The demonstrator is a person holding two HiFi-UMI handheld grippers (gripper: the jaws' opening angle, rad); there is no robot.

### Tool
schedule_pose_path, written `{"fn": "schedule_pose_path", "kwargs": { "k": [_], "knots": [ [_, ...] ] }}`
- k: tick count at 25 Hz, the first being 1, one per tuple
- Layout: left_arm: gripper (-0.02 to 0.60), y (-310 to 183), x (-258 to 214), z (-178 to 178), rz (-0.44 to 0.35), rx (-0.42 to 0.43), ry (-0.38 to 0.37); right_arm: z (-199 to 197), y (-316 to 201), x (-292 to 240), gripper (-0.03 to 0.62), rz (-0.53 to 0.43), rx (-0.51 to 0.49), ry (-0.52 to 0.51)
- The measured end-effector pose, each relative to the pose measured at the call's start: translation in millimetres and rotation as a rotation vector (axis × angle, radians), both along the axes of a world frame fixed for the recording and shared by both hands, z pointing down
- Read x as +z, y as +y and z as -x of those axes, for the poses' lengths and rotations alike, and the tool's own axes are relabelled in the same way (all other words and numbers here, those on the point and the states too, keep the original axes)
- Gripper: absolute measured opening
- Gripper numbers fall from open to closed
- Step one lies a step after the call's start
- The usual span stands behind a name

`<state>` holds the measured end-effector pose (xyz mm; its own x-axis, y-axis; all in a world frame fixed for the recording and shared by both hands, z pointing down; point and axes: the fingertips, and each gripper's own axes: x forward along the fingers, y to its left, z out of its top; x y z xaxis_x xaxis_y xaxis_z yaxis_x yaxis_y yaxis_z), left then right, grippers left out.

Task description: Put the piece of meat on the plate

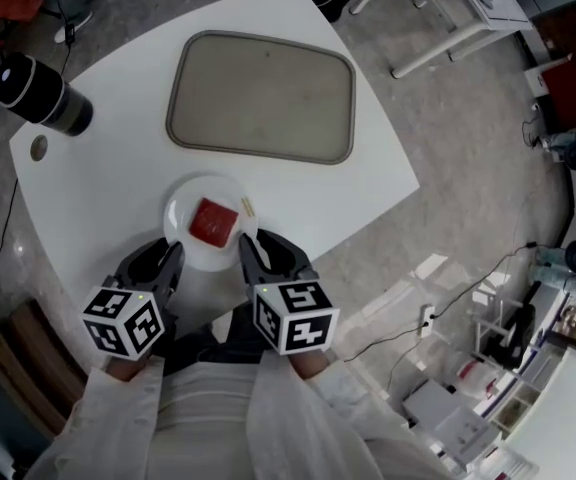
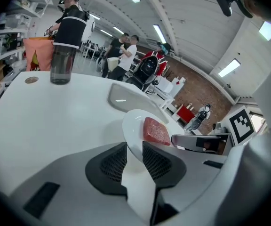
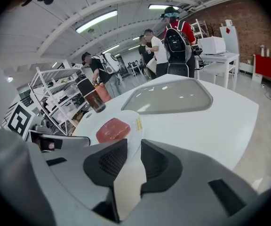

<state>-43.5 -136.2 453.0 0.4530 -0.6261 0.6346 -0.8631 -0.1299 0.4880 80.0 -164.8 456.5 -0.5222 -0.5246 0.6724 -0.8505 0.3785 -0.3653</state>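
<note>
Judging from how things lie, the placing is done. The piece of meat (image 1: 213, 223) sits flat on the small white plate (image 1: 180, 213), a little right of the plate's middle, and no jaw touches it. A small yellow tag (image 1: 248, 208) lies on the plate's right rim, just beside the meat.

Your left gripper (image 1: 165, 255) hovers at the plate's near-left edge and your right gripper (image 1: 265, 246) at its near-right edge. In the left gripper view the left gripper's (image 2: 134, 147) jaws are spread and pinch nothing; only the plate's rim shows beyond the gap. The right gripper (image 3: 133, 145) reads the same in its own view: jaws apart, nothing between them, meat and plate just past the tips.

What seems left is a clean exit. Both sets of tips are close to the rim, so lift before you pull toward yourself, or a jaw may catch the edge and drag the plate along the counter (image 1: 98, 188). Leave the jaws spread as they are; closing them this near could nip the rim. Draw each gripper back on its own side so they do not cross over the meat.

The grey tray (image 1: 263, 93) lies farther off, and the dark tumbler (image 1: 43, 93) stands at the far left, well apart.
</note>
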Motion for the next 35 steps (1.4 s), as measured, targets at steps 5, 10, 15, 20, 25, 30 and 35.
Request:
{"fn": "schedule_pose_path", "kwargs": {
  "k": [5, 10, 15, 20, 25, 30, 35],
  "knots": [
    [0.106, -41, 0, -23, -0.009, -0.014, -0.009, -22, -44, 2, 0.100, 0.005, -0.017, -0.015],
    [0.106, -81, 3, -43, -0.021, -0.026, -0.019, -41, -85, 9, 0.100, 0.006, -0.028, -0.015],
    [0.106, -119, 1, -55, -0.043, -0.042, -0.033, -54, -118, 11, 0.100, 0.007, -0.036, -0.034],
    [0.106, -149, 2, -61, -0.049, -0.058, -0.032, -60, -152, 13, 0.100, 0.002, -0.055, -0.040],
    [0.106, -183, 6, -61, -0.059, -0.087, -0.021, -59, -189, 16, 0.100, -0.024, -0.071, -0.029],
    [0.106, -220, 10, -60, -0.076, -0.060, -0.041, -59, -223, 20, 0.100, -0.027, -0.067, -0.027],
    [0.106, -239, 15, -61, -0.084, -0.067, -0.029, -60, -241, 23, 0.100, -0.021, -0.068, -0.014]
  ]
}}
